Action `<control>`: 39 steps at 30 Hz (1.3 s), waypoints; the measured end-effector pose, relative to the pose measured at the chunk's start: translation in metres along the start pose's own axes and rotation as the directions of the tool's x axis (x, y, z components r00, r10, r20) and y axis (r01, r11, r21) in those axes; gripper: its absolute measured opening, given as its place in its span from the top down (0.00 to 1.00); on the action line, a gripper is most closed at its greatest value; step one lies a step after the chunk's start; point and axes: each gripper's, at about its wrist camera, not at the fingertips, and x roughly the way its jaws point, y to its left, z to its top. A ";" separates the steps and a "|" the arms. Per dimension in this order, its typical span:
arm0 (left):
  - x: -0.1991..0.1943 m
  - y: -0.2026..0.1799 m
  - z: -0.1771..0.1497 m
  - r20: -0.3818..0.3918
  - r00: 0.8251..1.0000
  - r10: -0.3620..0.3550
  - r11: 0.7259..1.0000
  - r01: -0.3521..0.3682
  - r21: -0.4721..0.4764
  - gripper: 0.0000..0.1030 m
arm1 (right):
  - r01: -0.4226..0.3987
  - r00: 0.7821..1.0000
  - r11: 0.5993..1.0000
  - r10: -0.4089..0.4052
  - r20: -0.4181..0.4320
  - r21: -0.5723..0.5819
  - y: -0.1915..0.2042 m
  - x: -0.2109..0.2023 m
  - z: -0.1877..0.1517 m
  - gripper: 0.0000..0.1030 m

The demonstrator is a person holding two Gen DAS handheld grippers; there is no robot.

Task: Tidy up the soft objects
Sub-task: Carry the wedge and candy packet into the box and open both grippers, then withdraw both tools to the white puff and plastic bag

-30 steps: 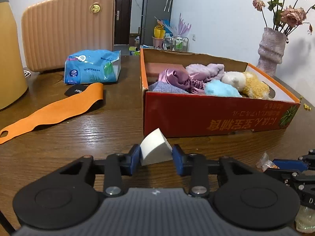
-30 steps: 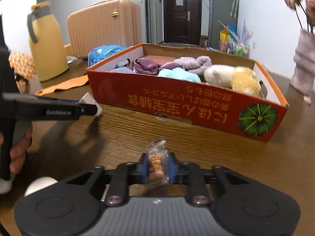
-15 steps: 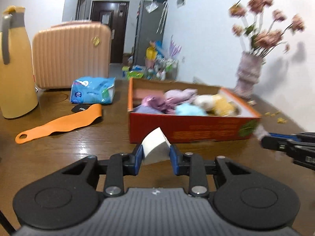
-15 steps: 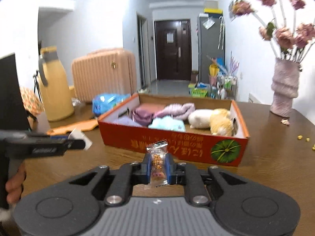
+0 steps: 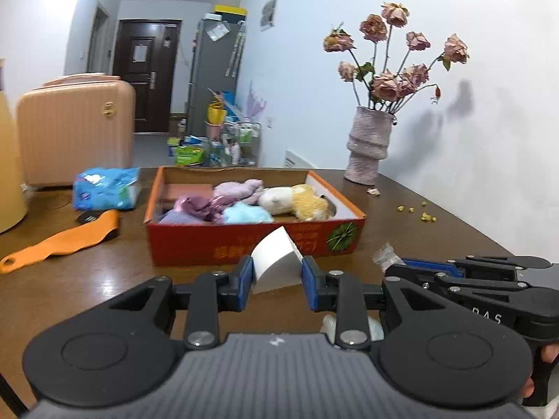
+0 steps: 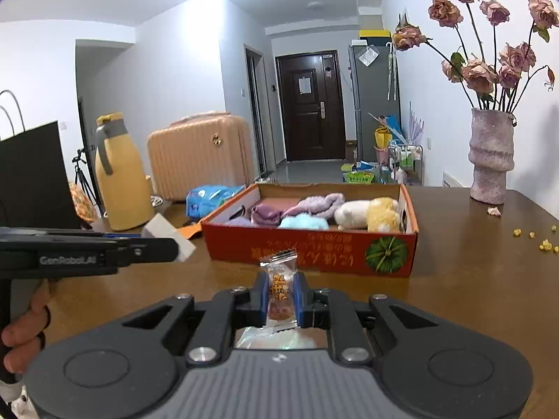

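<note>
Yellow flask (image 5: 7, 160) cut by left edge; box lettering (image 5: 237, 249) blurred.

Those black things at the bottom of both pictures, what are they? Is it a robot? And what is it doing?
No robot here. A person holds a grabber tool in each hand, and each tool carries a camera that looks out along its two fingers. So one picture comes from the left tool and one from the right.

The left gripper is squeezing a white sponge wedge. The right gripper is squeezing a small wrapped candy. In the right tool's picture you can see the person's hand gripping the other tool.

Both tools are above a brown table. On it sits a red cardboard box with soft cloths and a plush toy inside. Nearby are a vase of dried flowers, a blue tissue pack and an orange strap.
</note>
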 end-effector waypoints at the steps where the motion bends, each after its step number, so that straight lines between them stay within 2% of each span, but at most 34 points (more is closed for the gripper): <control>1: 0.010 0.000 0.008 -0.004 1.000 -0.010 1.000 0.010 0.001 0.70 | -0.004 1.000 1.000 0.004 0.002 0.002 -0.005 0.005 0.004 0.86; 5: 0.072 0.010 0.054 -0.049 0.998 -0.043 0.999 0.042 -0.016 0.70 | -0.012 1.000 0.999 0.012 -0.009 0.033 -0.030 0.044 0.033 0.86; 10: 0.177 0.029 0.102 -0.147 0.988 -0.044 0.997 0.035 -0.067 0.70 | 0.003 0.996 0.994 0.007 -0.090 0.111 -0.073 0.130 0.076 0.86; 15: 0.274 0.044 0.113 -0.256 0.967 -0.013 0.997 -0.007 -0.079 0.70 | 0.041 0.979 0.991 -0.013 -0.204 0.131 -0.095 0.217 0.091 0.86; 19: 0.311 0.052 0.107 -0.308 0.951 0.012 0.998 -0.032 -0.060 0.67 | 0.052 0.961 0.992 -0.019 -0.275 0.115 -0.096 0.256 0.084 0.85; 22: 0.313 0.056 0.100 -0.315 0.949 0.021 0.999 -0.033 -0.034 0.59 | 0.045 0.943 0.996 -0.017 -0.333 0.077 -0.090 0.266 0.074 0.82; 24: 0.314 0.060 0.098 -0.320 0.948 0.003 0.999 -0.017 -0.043 0.53 | 0.038 0.934 0.996 -0.006 -0.357 0.082 -0.089 0.267 0.069 0.79; 26: 0.310 0.060 0.098 -0.320 0.947 -0.012 0.999 -0.004 -0.051 0.48 | 0.024 0.937 0.995 0.012 -0.350 0.101 -0.089 0.263 0.069 0.71; 27: 0.309 0.059 0.100 -0.317 0.948 -0.007 0.998 -0.011 -0.056 0.41 | 0.027 0.940 0.994 0.012 -0.341 0.108 -0.090 0.260 0.071 0.67; 29: 0.299 0.058 0.105 -0.301 0.953 0.019 0.998 -0.037 -0.056 0.39 | 0.033 0.949 0.993 0.004 -0.315 0.113 -0.091 0.250 0.078 0.66; 34: 0.247 0.054 0.127 -0.233 0.972 0.038 0.997 -0.051 -0.052 0.39 | 0.057 0.969 0.994 -0.032 -0.246 0.094 -0.089 0.209 0.105 0.66; 39: 0.164 0.044 0.137 -0.144 0.988 0.063 0.998 -0.064 -0.008 0.36 | 0.070 0.986 0.995 -0.058 -0.159 0.073 -0.077 0.145 0.126 0.64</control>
